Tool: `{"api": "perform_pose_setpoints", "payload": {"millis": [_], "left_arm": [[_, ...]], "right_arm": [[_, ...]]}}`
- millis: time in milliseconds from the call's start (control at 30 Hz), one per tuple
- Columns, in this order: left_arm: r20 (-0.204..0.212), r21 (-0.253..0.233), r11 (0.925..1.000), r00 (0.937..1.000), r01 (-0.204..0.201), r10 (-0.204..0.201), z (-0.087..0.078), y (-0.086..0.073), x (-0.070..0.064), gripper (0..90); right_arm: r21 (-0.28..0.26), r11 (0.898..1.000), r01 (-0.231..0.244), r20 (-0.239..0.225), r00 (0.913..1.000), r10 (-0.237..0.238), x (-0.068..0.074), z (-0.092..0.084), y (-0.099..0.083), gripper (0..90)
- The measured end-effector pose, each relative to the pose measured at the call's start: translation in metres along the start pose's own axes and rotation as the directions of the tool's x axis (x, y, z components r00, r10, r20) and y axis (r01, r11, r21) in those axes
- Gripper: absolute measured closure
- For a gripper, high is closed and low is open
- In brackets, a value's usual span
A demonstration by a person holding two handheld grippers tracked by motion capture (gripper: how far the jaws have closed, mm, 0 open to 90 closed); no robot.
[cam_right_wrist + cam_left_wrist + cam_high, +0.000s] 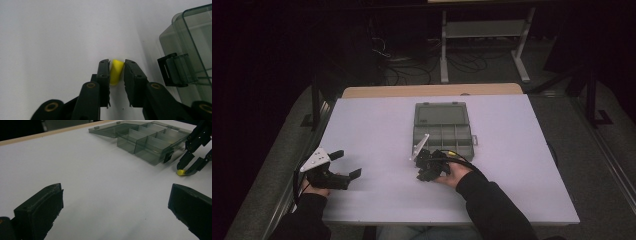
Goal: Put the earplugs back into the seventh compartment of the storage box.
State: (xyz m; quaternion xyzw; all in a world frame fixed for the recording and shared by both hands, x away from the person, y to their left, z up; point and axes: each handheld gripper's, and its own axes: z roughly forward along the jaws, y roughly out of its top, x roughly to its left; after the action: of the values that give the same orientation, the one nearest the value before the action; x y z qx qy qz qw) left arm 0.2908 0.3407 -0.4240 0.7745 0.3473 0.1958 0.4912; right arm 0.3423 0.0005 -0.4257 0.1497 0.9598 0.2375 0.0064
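At the near left of the white tabletop (377, 125), the left hand-held gripper (341, 166) rests idle, jaws spread wide on nothing, apparently waiting its turn. Nearer the middle, the right hand-held gripper (117, 72) pinches a small yellow piece (116, 71) between its tips, low against the surface just beside the near edge of a clear compartment box (443, 131), likely so it can go into one of the cells. Farther back, the box's lid (441, 113) lies flat open. What the yellow piece is stays hard to make out, and whether the cells hold anything cannot be told.
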Motion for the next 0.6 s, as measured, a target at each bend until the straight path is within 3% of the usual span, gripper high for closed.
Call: {"api": "perform_pose_setpoints", "payload": {"millis": [233,600], "left_arm": [[0.000,0.000,1.0000,1.0000,0.000,0.000,0.000,0.000,0.000,0.0],[0.000,0.000,1.0000,1.0000,0.000,0.000,0.000,0.000,0.000,0.0]], "right_arm": [[-0.009,1.000,0.005,0.007,1.0000,-0.005,-0.001,-0.005,0.000,78.7],[-0.038,0.999,0.002,0.022,0.9998,-0.001,-0.006,-0.032,0.004,78.8]]}}
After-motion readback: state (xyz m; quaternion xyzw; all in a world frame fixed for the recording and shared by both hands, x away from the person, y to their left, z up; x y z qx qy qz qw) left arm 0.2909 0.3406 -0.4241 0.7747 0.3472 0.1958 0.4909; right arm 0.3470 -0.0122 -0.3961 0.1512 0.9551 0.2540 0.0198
